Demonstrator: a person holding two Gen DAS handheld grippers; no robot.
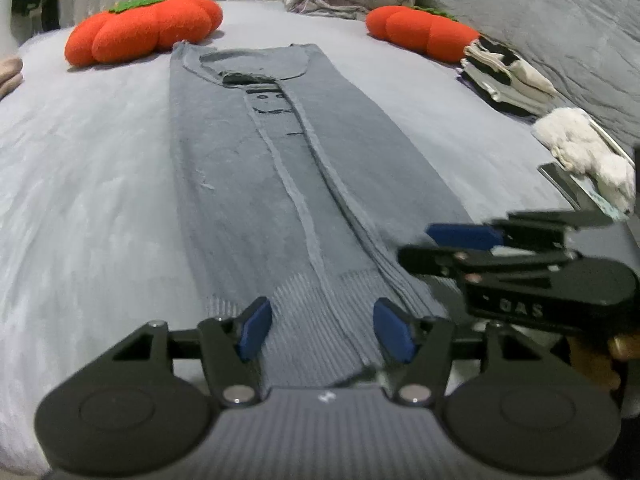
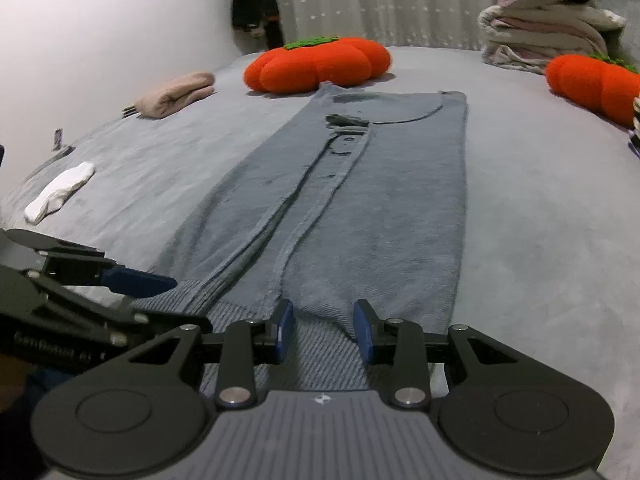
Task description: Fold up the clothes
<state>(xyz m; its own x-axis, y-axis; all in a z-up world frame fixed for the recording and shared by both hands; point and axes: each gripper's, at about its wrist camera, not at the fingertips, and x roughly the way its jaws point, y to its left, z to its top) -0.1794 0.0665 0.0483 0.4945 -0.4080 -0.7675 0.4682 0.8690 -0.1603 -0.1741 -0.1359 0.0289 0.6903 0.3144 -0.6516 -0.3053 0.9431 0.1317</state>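
1. Grey bedspread is covering the bed; dotted curtain is hanging far.
2. Grey cardigan is lying lengthwise, centred (hem nearest).
3. Left gripper and right gripper are standing open over the hem; lettering on either is blurred.

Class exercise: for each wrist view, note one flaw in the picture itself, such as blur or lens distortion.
Left wrist view: the right gripper is smeared by motion blur, and the fisheye bows the bed into a dome. Right wrist view: the sweater is soft, not crisp, and dark vignetting cuts the corners.
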